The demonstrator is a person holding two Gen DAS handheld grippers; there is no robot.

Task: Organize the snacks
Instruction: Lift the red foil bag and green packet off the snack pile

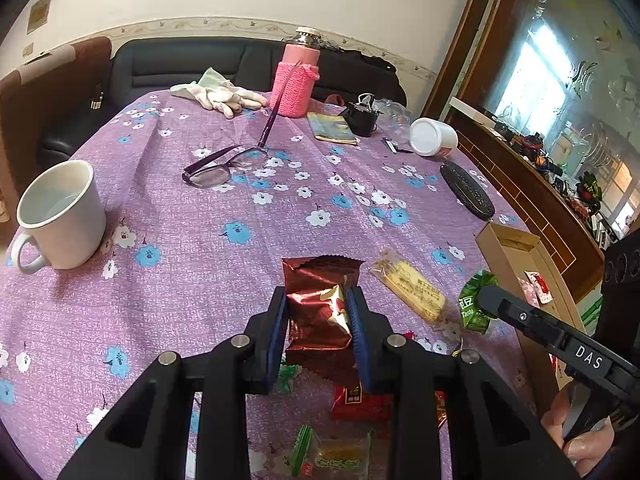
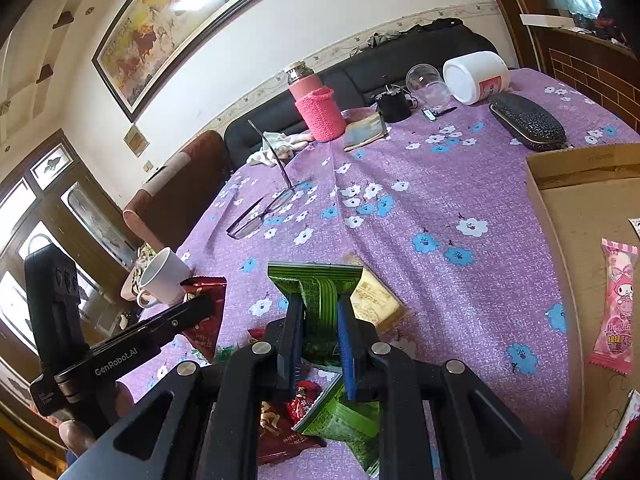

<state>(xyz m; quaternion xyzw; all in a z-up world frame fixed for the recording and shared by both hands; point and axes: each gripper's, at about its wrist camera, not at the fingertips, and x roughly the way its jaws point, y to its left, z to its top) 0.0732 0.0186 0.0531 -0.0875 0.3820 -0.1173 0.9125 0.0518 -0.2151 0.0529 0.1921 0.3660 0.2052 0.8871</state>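
My left gripper (image 1: 318, 300) is shut on a dark red foil snack packet (image 1: 316, 308), held just above the purple flowered tablecloth (image 1: 192, 240). My right gripper (image 2: 318, 308) is shut on a green snack packet (image 2: 320, 296); in the left wrist view that green packet (image 1: 474, 300) hangs at the right gripper's tip beside the cardboard box (image 1: 508, 248). A yellow wafer packet (image 1: 412, 286) lies on the cloth between the two grippers. More red and green snacks (image 1: 352, 400) lie under my left gripper. A pink packet (image 2: 616, 308) lies inside the box (image 2: 576, 200).
A white mug (image 1: 60, 216) stands at the left. Glasses (image 1: 224, 164) lie mid-table, with white gloves (image 1: 216, 94), a pink bottle (image 1: 296, 76), a tipped white jar (image 1: 434, 136) and a black glasses case (image 1: 466, 192) farther back. A dark sofa (image 1: 180, 64) lines the wall.
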